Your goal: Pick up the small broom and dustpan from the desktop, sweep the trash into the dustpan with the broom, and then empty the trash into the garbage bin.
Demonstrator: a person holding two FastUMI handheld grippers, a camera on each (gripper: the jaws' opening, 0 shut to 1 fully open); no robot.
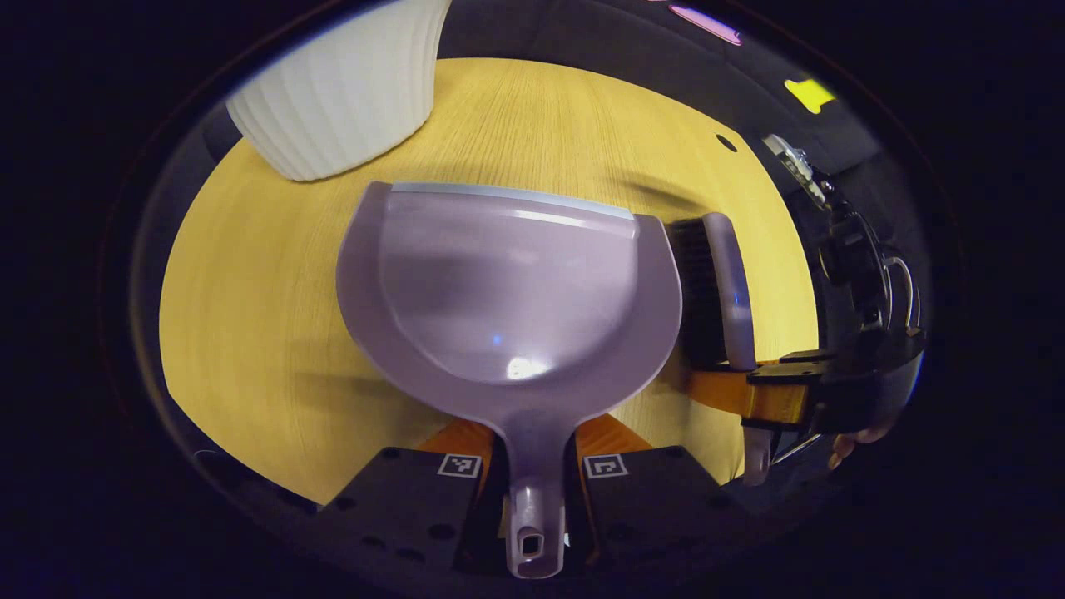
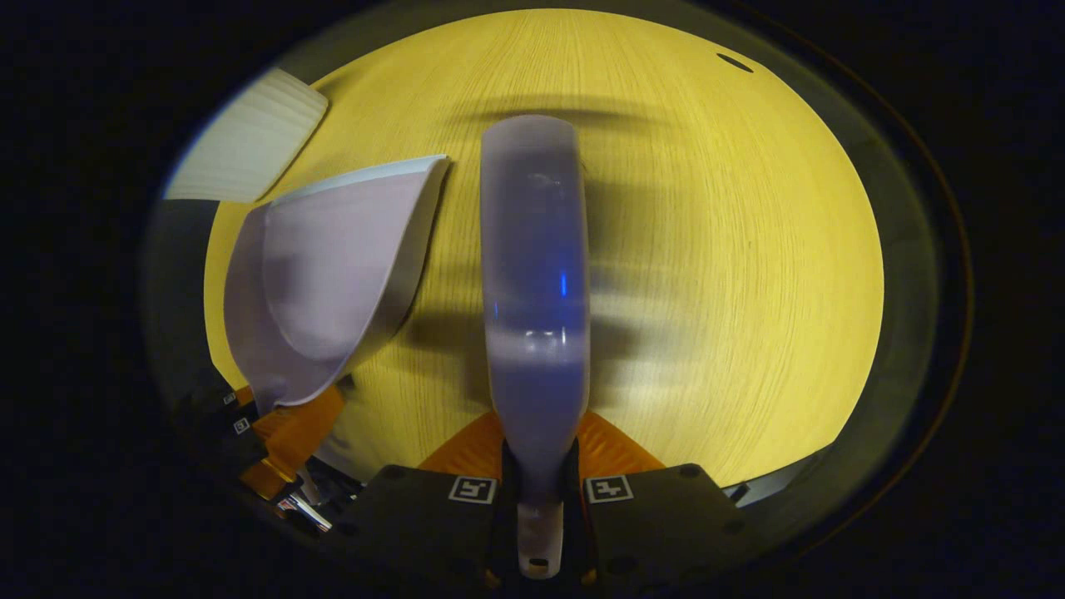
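Observation:
In the left gripper view my left gripper [image 1: 532, 449] is shut on the handle of a lilac dustpan [image 1: 507, 291], held over the wooden desktop [image 1: 250, 333] with its pan empty. To its right the small broom [image 1: 720, 291], with dark bristles and a lilac back, is held by the right gripper [image 1: 749, 399]. In the right gripper view my right gripper [image 2: 539, 453] is shut on the broom [image 2: 535, 274], seen from its back. The dustpan [image 2: 324, 266] hangs at the left there, with the left gripper [image 2: 283, 441] below it. No trash shows on the desk.
A white ribbed bin [image 1: 341, 91] stands at the desk's far left corner, just beyond the dustpan's lip, and appears at upper left as the bin [image 2: 250, 141] in the right gripper view. A small dark hole [image 1: 726, 142] marks the desktop at the far right.

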